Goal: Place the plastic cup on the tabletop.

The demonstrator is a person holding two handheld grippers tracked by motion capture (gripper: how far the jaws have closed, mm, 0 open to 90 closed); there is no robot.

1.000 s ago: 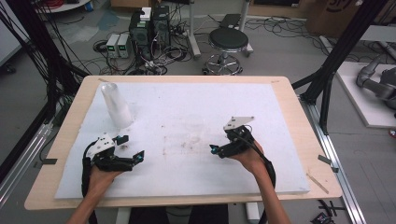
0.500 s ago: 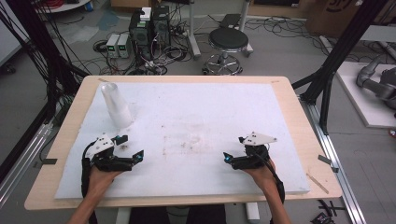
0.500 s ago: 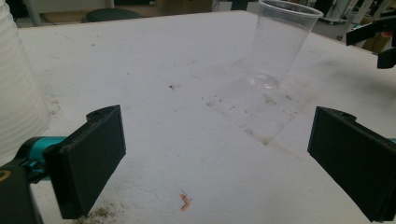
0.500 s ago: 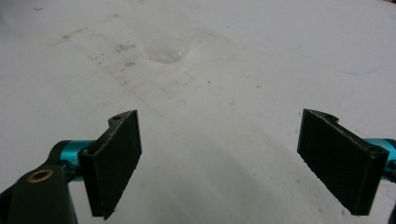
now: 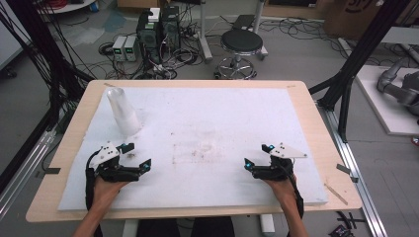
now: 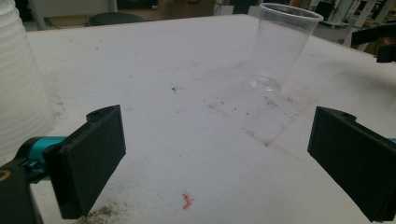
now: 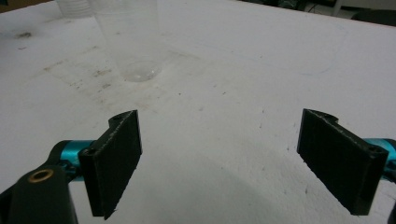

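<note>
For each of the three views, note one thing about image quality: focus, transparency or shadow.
High view: the clear cup almost vanishes against the white board. Left gripper view: the cup stack at the edge is blurred. Right gripper view: a soft shadow lies between the fingers.

Clear cup [image 7: 128, 39] in right gripper view: rim cut off by top edge, base alone plain. White ribbed cup stack [image 6: 21, 88] in left gripper view: cut off by left and top edges. In high view, single clear cup near table centre too faint to make out. Small orange scrap [image 6: 187, 201] on white sheet: too small to identify.
</note>
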